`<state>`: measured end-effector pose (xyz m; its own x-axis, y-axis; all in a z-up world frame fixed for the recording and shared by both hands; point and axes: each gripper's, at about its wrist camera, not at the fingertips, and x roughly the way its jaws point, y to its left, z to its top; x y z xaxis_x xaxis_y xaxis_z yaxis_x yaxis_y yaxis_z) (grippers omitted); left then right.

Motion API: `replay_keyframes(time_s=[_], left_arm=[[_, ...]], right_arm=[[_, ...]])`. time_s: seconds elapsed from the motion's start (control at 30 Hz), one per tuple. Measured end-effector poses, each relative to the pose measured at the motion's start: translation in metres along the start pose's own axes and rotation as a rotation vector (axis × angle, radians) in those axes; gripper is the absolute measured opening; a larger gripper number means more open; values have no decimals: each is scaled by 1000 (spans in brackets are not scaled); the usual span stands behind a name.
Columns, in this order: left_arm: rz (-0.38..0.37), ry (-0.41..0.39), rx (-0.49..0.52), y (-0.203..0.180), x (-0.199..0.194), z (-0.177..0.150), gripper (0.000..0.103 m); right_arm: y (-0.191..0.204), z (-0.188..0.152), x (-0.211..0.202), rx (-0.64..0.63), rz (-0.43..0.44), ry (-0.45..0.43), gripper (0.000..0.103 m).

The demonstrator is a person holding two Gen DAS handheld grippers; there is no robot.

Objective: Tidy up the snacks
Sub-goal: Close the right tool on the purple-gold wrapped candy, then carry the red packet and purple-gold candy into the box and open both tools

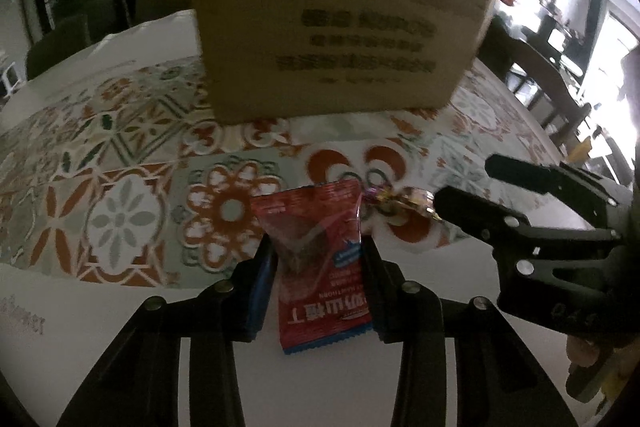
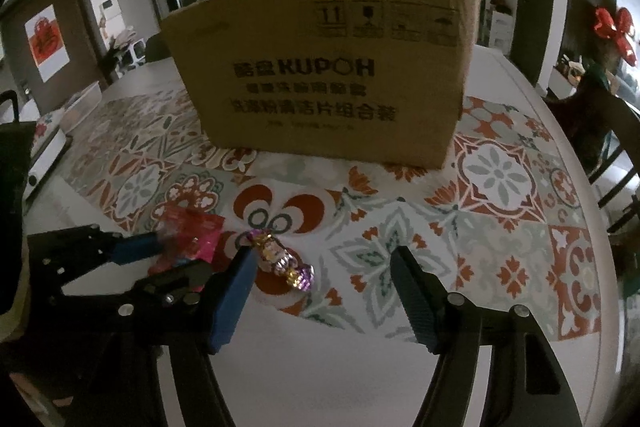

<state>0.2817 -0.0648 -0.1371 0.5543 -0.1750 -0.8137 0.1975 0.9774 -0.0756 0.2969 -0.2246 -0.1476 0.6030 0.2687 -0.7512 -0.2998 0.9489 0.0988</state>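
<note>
The left gripper (image 1: 318,259) is clamping a red snack packet (image 1: 320,259); the right gripper (image 2: 324,279) is hanging with fingers apart around a wrapped candy (image 2: 282,259), the cardboard box (image 2: 320,75) sitting well beyond.

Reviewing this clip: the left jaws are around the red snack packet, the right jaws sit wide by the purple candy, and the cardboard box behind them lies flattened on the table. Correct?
One error: the cardboard box is not flattened; it stands upright, as the right wrist view shows. The rest holds: red snack packet between the left jaws, purple candy by the wide right jaws.
</note>
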Motion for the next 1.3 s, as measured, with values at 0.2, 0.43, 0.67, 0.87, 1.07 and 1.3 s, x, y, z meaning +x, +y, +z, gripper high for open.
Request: replay_keyframes(time_s=[0.2,0.43,0.67,0.87,1.07,1.3], left_arm=[[-7,9,-27,4,3,2,39],[-5,3,-42,8,3,4,39],[-2,-6,-44,10,3,6,39],[-6,-29,-40,11,-5,6,39],[-19,-75,-28,10,-25,9,39],[-43,-146,-11,8,-57,18,39]], right_arm=[[12,4,12,-56,22,34,58],[16,6,29,-56,65,89,42],[21,2,34,-73,54,104,28],[23,0,25,-56,42,81,26],[23,3,2,-4,35,28,26],[26,10,-30,36,10,-50,26]])
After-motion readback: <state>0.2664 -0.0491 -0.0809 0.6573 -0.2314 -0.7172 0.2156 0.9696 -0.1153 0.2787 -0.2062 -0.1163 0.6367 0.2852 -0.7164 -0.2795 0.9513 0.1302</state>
